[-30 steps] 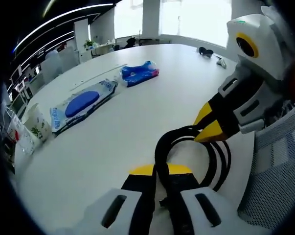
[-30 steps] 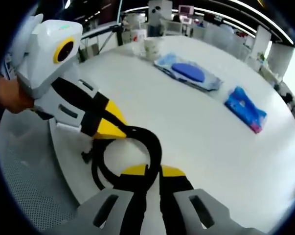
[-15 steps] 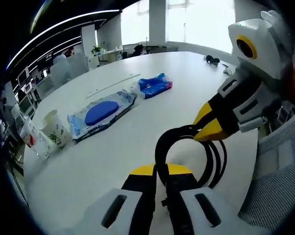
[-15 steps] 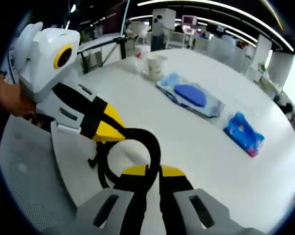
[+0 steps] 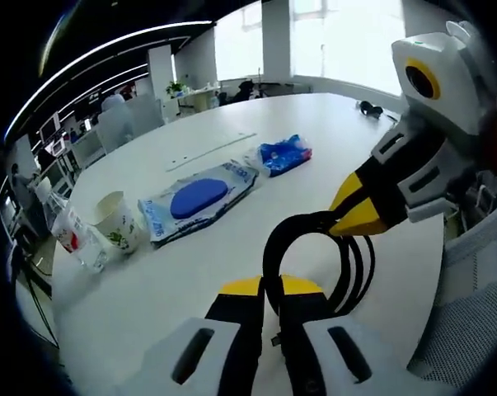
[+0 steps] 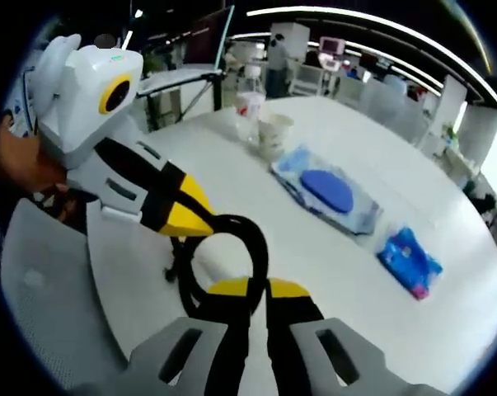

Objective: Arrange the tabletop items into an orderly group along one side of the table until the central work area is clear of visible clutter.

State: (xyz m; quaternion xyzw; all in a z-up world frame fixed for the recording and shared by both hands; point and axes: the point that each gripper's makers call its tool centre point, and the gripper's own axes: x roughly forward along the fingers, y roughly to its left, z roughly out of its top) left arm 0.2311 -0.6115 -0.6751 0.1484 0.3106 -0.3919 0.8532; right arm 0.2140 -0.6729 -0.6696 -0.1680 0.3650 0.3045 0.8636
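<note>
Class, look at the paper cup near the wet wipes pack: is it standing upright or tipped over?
Upright: the paper cup stands on its base on the table, open mouth facing up.

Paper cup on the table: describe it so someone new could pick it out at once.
On the white table, a row of items runs along the far side: a small blue packet, a flat wipes pack, then the paper cup. It stands upright beside a clear bottle, and is the only open-topped white one, with a green leaf print.
</note>
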